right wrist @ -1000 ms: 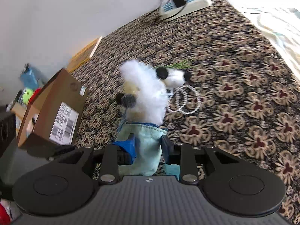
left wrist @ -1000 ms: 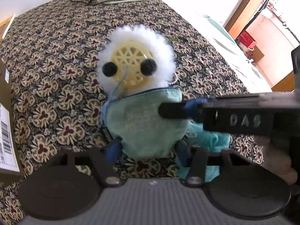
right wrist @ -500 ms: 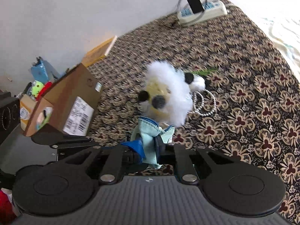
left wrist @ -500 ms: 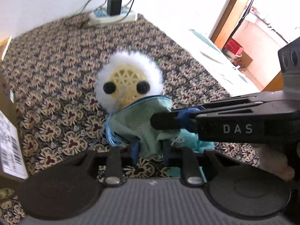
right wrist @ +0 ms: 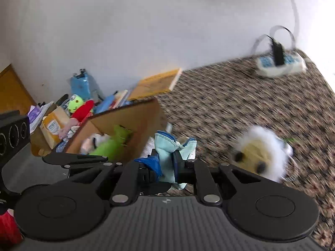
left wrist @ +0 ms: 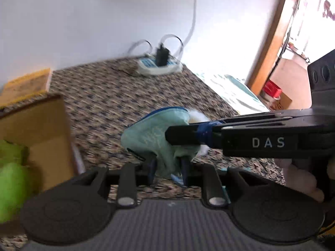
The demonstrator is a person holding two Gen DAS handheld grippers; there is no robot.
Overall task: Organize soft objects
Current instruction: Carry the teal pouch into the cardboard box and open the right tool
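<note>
A pale green fabric pouch [left wrist: 155, 133] with a blue zipper edge hangs in the air, pinched from two sides. My left gripper [left wrist: 167, 167] is shut on its lower part. My right gripper [left wrist: 180, 135] reaches in from the right and is shut on the same pouch [right wrist: 167, 146], which also shows between the pads of the right gripper [right wrist: 166, 162]. The left gripper's fingers [right wrist: 83, 158] lie at the left of that view. A fluffy white toy [right wrist: 261, 152] with a yellow face and black eyes lies blurred on the patterned bedspread [right wrist: 251, 104], apart from the pouch.
An open cardboard box [right wrist: 129, 121] holding a green plush [right wrist: 113, 144] stands left of the pouch, with more toys and boxes [right wrist: 77, 106] behind it. A yellow book [right wrist: 155, 83] and a power strip [right wrist: 280, 62] lie by the wall. The bed's edge and a doorway [left wrist: 272, 41] are to the right.
The left jaws closed on the pouch. Both grippers then rose with it, lifting it off the fluffy toy, and tilted up toward the wall. The box with the green plush came into view.
</note>
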